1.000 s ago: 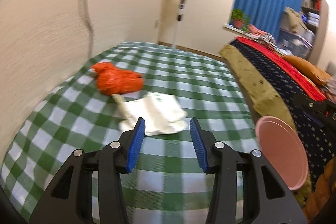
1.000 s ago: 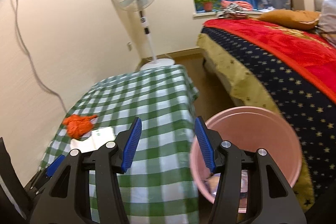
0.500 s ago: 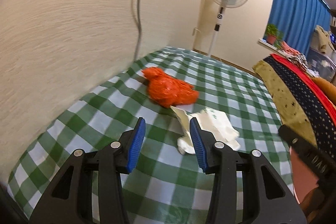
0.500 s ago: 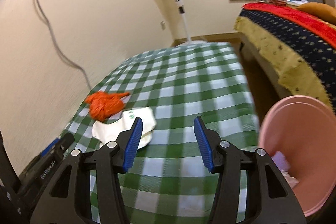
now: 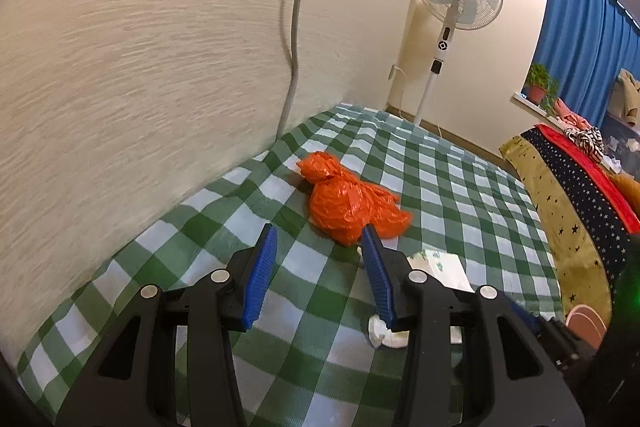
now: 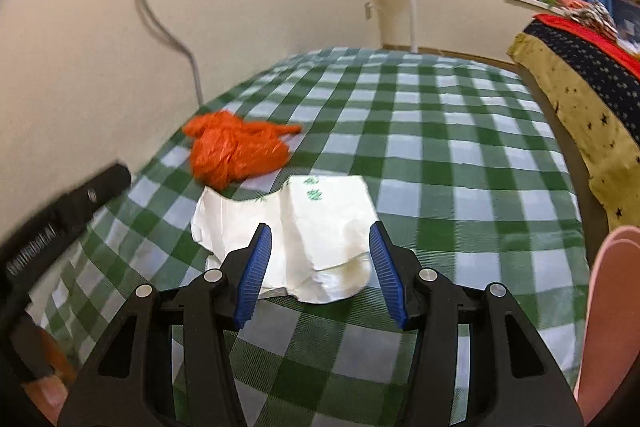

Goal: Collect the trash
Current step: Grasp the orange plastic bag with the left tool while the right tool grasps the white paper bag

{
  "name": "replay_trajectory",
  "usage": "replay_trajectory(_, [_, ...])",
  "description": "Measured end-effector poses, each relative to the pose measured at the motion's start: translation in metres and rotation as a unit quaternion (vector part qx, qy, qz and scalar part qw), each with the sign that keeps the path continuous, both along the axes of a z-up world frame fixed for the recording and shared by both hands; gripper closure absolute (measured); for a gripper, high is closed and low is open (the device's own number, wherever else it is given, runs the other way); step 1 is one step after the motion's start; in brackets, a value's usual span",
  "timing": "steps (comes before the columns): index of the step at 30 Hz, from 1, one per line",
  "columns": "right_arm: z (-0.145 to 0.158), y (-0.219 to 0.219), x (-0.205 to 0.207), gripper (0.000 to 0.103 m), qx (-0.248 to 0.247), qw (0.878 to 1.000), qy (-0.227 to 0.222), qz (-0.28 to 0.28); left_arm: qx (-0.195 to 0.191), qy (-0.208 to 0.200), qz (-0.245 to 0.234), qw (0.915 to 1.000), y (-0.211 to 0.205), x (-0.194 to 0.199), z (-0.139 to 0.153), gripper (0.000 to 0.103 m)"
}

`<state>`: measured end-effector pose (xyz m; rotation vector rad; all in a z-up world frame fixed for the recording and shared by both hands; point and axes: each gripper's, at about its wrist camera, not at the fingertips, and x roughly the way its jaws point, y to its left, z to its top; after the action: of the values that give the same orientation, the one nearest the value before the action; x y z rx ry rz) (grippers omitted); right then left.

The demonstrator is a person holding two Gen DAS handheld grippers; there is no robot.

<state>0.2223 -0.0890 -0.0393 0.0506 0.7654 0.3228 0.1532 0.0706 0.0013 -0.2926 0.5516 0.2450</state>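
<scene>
A: Nearest, low in both frames?
B: The right gripper and left gripper, jaws apart, gripping nothing.
A: The trash?
B: White wrapper mid-frame just past the right fingers; orange bag centre, touching it; pink bin at the right edge.

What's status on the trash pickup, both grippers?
Left gripper open, facing orange bag. Right gripper open, empty, lined up on white wrapper. Nothing blocking.
</scene>
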Motion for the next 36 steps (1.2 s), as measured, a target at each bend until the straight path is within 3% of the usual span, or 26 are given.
replay_trajectory(5, [-0.012, 0.010, 0.010, 0.054, -0.021, 0.999, 0.036, 0.017, -0.003, 0.002, 0.006, 1.0000, 0.005, 0.006, -0.002, 0.060])
replay_trajectory(6, [-0.015, 0.011, 0.012, 0.063, -0.024, 0.999, 0.043, 0.020, -0.004, 0.003, 0.007, 1.0000, 0.006, 0.007, -0.003, 0.060])
replay_trajectory(9, [-0.018, 0.010, 0.013, 0.074, -0.028, 0.998, 0.055, 0.023, -0.005, 0.005, 0.006, 1.0000, 0.006, 0.009, -0.004, 0.060])
replay_trajectory(16, [-0.009, -0.002, 0.006, 0.093, -0.026, 0.999, 0.032, 0.016, -0.006, 0.007, 0.000, 1.0000, 0.003, 0.012, -0.005, 0.060])
replay_trajectory(30, [-0.004, -0.062, 0.011, 0.094, 0.009, 0.997, 0.037, -0.071, -0.005, 0.024, -0.011, 0.9997, -0.009, 0.052, -0.019, 0.059])
replay_trajectory(33, [-0.004, -0.066, 0.013, 0.094, 0.017, 0.996, 0.038, -0.079, -0.011, 0.033, -0.004, 0.9994, 0.000, 0.070, -0.022, 0.051])
replay_trajectory(36, [-0.004, -0.068, 0.014, 0.094, 0.020, 0.996, 0.038, -0.081, -0.024, 0.047, -0.006, 0.9986, 0.006, 0.085, -0.027, 0.050])
